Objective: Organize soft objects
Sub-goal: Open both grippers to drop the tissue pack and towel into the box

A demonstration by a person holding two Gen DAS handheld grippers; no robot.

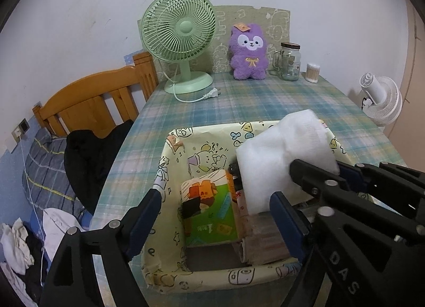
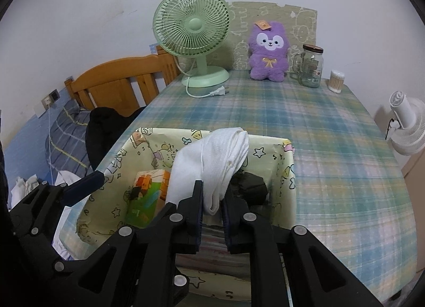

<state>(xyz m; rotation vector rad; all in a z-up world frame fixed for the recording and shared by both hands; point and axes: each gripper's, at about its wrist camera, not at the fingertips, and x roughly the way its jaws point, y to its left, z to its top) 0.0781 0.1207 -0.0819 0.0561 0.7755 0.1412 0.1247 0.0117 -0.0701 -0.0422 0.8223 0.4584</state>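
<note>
Soft white woven cloth (image 2: 209, 163); paper-lined box (image 1: 170, 163), printed, slightly glossy; fuzzy purple plush (image 1: 248, 53); clear glass jar (image 1: 288, 63); matt checked worktop (image 1: 265, 99) cloth.

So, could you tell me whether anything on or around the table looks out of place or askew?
Only small things. The green fan is unplugged, its plug lying loose on the tablecloth. The folded white cloth sticks up above the patterned box rather than lying inside, with the right gripper around its lower end.

dark item (image 2: 249, 187): half hidden behind white cloth (image 2: 212, 163) | jar label (image 2: 314, 71): unreadable
</note>
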